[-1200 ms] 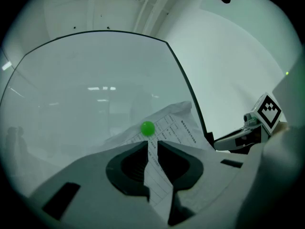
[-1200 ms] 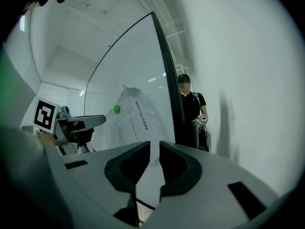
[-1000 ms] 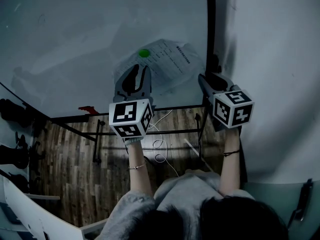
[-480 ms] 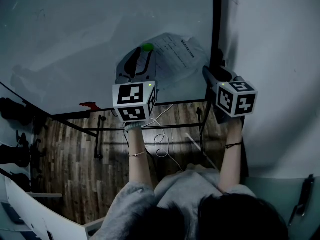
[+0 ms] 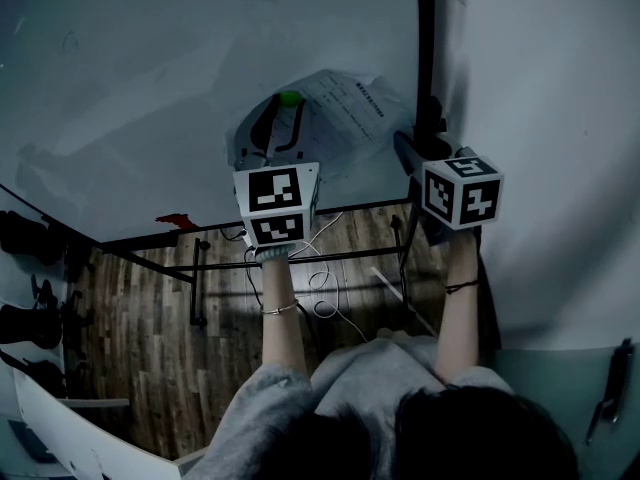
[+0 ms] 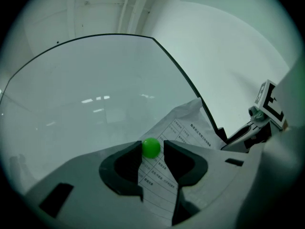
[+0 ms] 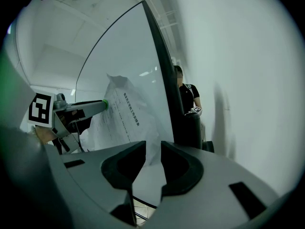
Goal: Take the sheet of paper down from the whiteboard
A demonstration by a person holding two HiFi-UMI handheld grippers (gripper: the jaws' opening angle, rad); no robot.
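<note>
While open, left gripper (image 6: 153,142) astride magnet (image 6: 151,148)

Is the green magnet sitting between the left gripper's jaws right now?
Yes, the green magnet lies in the gap between the jaw tips of the left gripper, against the sheet of paper.

Whiteboard (image 5: 200,68): bare surface left of and above sheet of paper (image 5: 345,118), free for approach. Green magnet (image 6: 151,147) on whiteboard sits in gap between parted jaws of left gripper (image 5: 284,113). Edge of sheet of paper stands between parted jaws of right gripper (image 7: 152,149). Black frame (image 5: 424,48) at whiteboard's right edge; wall (image 5: 540,88) close beyond, narrow passage. Below whiteboard: stand bars (image 5: 300,261), cable (image 5: 325,293).
</note>
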